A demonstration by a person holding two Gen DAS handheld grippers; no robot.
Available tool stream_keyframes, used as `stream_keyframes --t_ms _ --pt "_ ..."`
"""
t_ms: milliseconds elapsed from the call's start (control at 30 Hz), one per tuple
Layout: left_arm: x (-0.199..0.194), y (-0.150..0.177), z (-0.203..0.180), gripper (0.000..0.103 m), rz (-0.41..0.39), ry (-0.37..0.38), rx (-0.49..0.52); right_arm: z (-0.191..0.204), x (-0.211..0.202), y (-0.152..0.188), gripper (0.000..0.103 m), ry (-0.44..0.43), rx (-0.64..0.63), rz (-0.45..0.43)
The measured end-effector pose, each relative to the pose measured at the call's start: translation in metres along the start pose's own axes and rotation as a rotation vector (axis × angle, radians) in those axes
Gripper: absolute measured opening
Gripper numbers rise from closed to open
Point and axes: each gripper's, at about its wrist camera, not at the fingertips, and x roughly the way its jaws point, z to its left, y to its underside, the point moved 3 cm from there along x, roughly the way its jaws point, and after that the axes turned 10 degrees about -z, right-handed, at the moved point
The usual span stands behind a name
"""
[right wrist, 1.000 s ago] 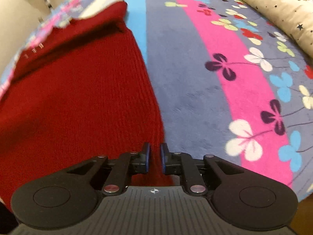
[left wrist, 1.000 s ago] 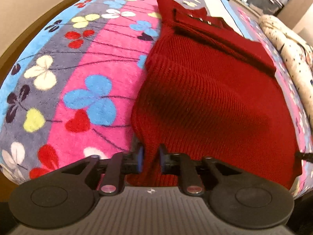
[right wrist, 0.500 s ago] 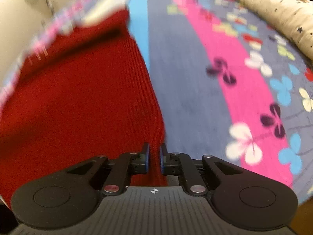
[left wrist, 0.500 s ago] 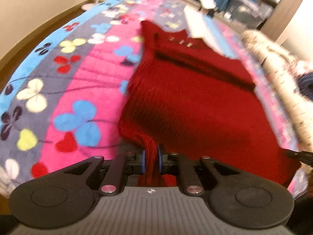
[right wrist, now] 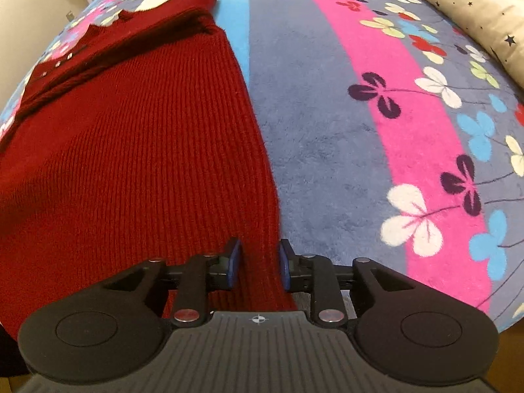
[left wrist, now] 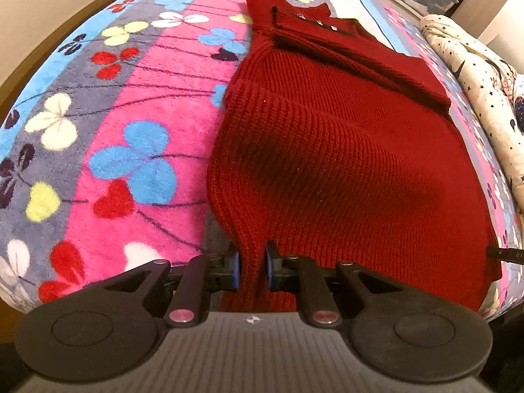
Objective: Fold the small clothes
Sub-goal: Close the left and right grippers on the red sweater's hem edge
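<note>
A dark red knitted sweater lies on the flowered blanket, sleeves folded across the chest, collar with small snaps at the far end. My left gripper has its jaws a little apart around the near left hem corner, which runs between the pads. In the right wrist view the same sweater fills the left half. My right gripper stands with jaws wider apart around the near right hem corner, and the pads do not press the cloth.
The blanket has pink, grey and blue stripes with flowers and covers a bed. A cream star-print quilt lies along the right edge, also in the right wrist view. Storage boxes stand beyond the bed's far end.
Both grippers held the hem corners shut and lifted half a second ago. Now the hem is back down near the blanket and both pairs of jaws have opened, the right wider.
</note>
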Motion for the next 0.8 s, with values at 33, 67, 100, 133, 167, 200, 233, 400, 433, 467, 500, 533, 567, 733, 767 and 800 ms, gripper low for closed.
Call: stream_keyframes --t_ms 33,67,100,133,167,200,233,400,433,467,500,533,567,733,767,800 --pt "-0.002 0.001 -0.001 0.014 0.003 0.001 0.002 0.002 -0.001 0.002 0.028 0.001 -0.011 0.001" --pt "-0.001 0.001 -0.001 0.014 0.006 0.000 0.006 0.003 0.000 0.001 0.029 0.001 -0.020 0.002" --pt "0.000 0.001 -0.001 0.014 0.008 -0.001 0.012 0.004 0.001 0.001 0.030 -0.001 -0.026 0.000" --pt "0.001 0.002 -0.001 0.014 0.009 -0.002 0.021 0.005 0.000 0.002 0.030 -0.001 -0.032 -0.001" --pt "0.000 0.002 -0.002 0.014 0.008 -0.002 0.029 0.006 0.000 0.002 0.030 0.000 -0.036 -0.004" --pt "0.001 0.002 -0.003 0.014 0.007 -0.002 0.033 0.006 0.000 0.002 0.030 0.000 -0.039 -0.006" --pt "0.002 0.002 -0.003 0.014 0.006 -0.001 0.036 0.006 -0.001 0.002 0.028 0.000 -0.038 -0.009" --pt "-0.012 -0.006 -0.001 0.012 -0.070 0.033 0.001 -0.002 -0.018 -0.006 0.011 -0.047 0.046 -0.105" --pt "-0.013 -0.007 -0.001 0.013 -0.074 0.040 -0.007 -0.004 -0.023 -0.009 0.011 -0.066 0.067 -0.135" --pt "-0.013 -0.007 0.000 0.013 -0.074 0.043 -0.016 -0.005 -0.028 -0.011 0.011 -0.081 0.083 -0.161" --pt "-0.012 -0.007 0.001 0.013 -0.065 0.043 -0.025 -0.006 -0.030 -0.013 0.011 -0.084 0.093 -0.177" --pt "-0.010 -0.006 0.001 0.013 -0.055 0.044 -0.025 -0.008 -0.030 -0.013 0.011 -0.077 0.098 -0.180" --pt "-0.007 -0.005 0.001 0.013 -0.040 0.042 -0.022 -0.009 -0.028 -0.013 0.011 -0.068 0.099 -0.167" --pt "0.001 0.000 -0.004 0.013 -0.008 0.011 0.036 -0.001 -0.007 -0.001 0.017 -0.020 0.030 -0.046" --pt "0.002 0.000 -0.004 0.013 -0.008 0.010 0.037 0.001 -0.006 -0.001 0.020 -0.014 0.008 -0.041" --pt "0.002 0.000 -0.004 0.013 -0.008 0.009 0.036 0.003 -0.005 -0.001 0.021 -0.012 -0.006 -0.041"
